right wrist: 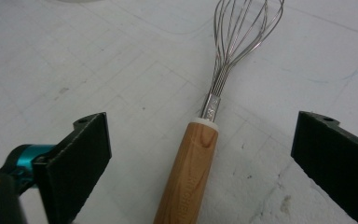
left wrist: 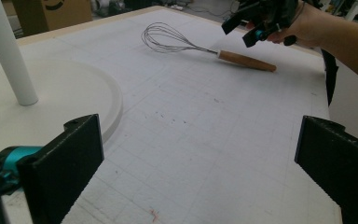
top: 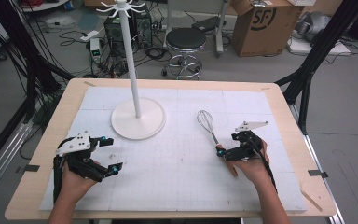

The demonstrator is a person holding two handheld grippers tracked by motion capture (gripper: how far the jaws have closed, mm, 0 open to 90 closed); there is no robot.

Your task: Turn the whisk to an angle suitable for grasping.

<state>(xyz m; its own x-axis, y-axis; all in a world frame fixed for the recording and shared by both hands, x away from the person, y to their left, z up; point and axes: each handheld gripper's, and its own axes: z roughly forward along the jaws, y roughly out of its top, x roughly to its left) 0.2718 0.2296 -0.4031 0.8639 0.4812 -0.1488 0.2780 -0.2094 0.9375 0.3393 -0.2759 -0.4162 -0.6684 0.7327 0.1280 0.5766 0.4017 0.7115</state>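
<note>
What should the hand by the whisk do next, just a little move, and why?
Probably close the right gripper on the whisk's wooden handle. In the right gripper view the jaws stand wide open on either side of the handle, and the whisk lies flat on the white mat, so a squeeze looks like the natural next step. The left gripper is open, away from it.

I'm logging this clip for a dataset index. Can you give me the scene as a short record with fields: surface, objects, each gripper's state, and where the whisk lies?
surface: white gridded mat on a wooden table
objects: whisk with wooden handle; white hook stand
whisk position: flat on the mat, wire end pointing away from the person
left gripper: open, holding nothing, near the stand's base
right gripper: open, jaws either side of the whisk handle, not closed on it
background: stool, cardboard box
</note>
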